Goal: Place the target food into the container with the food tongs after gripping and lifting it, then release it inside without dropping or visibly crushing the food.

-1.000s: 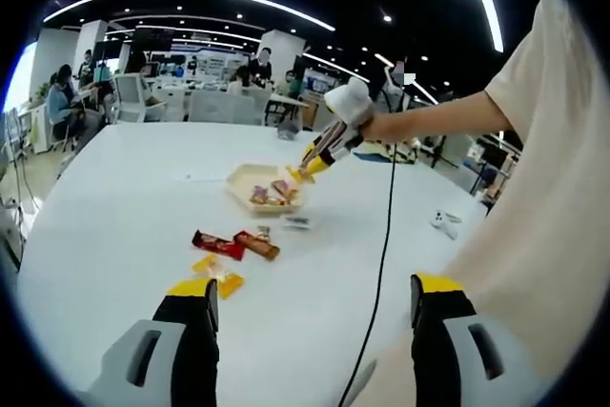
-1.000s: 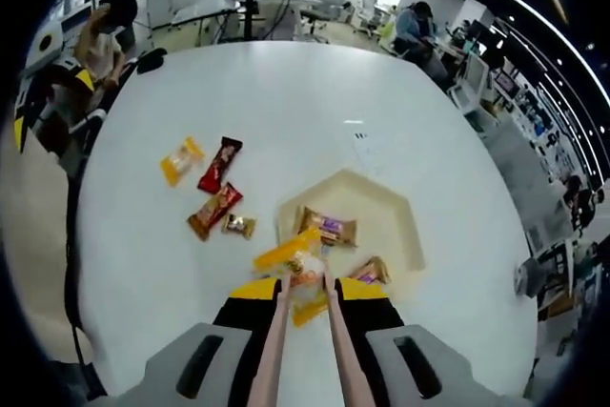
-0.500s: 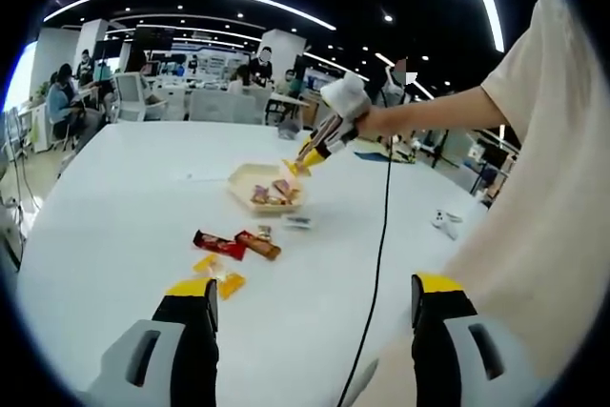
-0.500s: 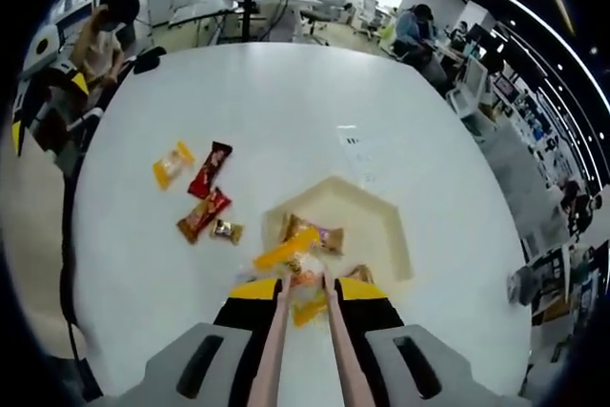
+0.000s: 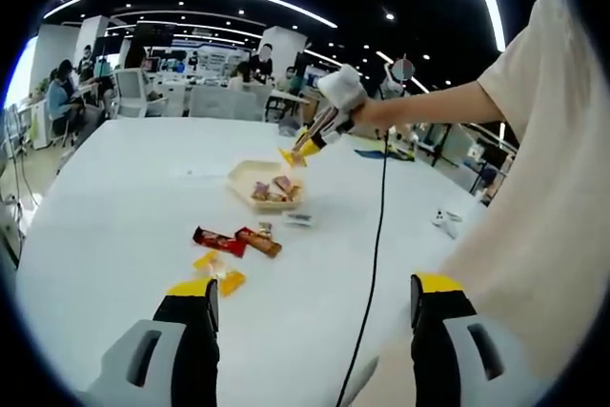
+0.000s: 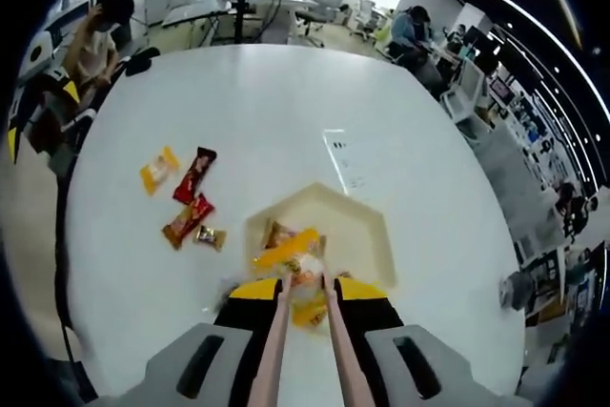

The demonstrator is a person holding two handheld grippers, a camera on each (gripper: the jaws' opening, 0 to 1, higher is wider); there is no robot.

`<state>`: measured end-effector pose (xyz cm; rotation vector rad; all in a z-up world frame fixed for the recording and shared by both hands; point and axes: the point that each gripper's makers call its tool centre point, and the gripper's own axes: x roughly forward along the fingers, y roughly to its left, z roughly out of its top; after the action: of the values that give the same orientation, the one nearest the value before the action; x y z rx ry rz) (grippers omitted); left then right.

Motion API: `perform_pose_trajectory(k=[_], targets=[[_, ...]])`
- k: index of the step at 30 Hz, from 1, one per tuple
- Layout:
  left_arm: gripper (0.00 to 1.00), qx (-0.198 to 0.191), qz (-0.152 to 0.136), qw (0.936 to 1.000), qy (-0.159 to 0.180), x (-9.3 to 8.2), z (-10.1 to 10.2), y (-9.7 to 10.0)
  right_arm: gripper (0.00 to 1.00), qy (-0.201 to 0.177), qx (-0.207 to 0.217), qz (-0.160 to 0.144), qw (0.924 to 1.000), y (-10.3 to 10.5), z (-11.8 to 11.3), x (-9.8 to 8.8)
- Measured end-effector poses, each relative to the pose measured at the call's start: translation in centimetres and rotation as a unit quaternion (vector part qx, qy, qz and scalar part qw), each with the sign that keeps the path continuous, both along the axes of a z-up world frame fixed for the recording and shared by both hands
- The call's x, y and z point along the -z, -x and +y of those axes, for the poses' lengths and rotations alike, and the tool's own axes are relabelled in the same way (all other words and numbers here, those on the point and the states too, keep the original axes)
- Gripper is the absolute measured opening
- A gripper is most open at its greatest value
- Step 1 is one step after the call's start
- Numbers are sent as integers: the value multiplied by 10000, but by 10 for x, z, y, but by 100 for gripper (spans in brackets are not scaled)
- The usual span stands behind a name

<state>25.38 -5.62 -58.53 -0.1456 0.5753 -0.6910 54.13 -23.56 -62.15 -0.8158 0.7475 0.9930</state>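
My right gripper (image 6: 307, 290) is shut on a pair of food tongs (image 6: 278, 331), and the tongs pinch a yellow snack packet (image 6: 286, 248). The packet hangs in the air above the near edge of a cream hexagonal container (image 6: 367, 240) that has a few wrapped snacks in it. In the left gripper view the right gripper (image 5: 329, 121), held by a person's hand, hovers over the container (image 5: 238, 175) with the yellow packet (image 5: 289, 156) at the tong tips. My left gripper (image 5: 315, 288) is open, low over the white table, and holds nothing.
Loose snacks lie on the table left of the container: a red bar (image 6: 193, 174), a brown bar (image 6: 187, 221), an orange packet (image 6: 157, 169) and a small sweet (image 6: 212, 235). A black cable (image 5: 376, 235) crosses the table. A white device (image 5: 446, 223) lies at the right. People sit at far desks.
My right gripper has risen with the tongs and the yellow packet, so the table looks smaller beneath it. The left gripper has stayed where it was.
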Motion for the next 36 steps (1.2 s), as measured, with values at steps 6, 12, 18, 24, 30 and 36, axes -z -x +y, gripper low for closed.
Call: perform_pose_trajectory(k=[6,12,18,24,30,36], targets=[[82,-19,8,10000,2,0,3,-1,21,-16,60,-60,10000,-10,0,-2],[83,-35,44,10000,-2,2,6,-2,21,-44,118,-103,9999,-18,-1,-5],[83,-33,39,10000,18,2,5,-4,21,-46,144,-141,9998,-24,-1,-7],[83,6,54,10000,30,3,5,-6,21,-48,148,-179,9997,-27,0,-11],[83,11,57,10000,44,4,5,-8,21,-42,167,-195,9997,-29,-2,-11],[83,41,61,10000,43,4,3,-8,21,-61,160,-213,9996,-29,-1,-13]])
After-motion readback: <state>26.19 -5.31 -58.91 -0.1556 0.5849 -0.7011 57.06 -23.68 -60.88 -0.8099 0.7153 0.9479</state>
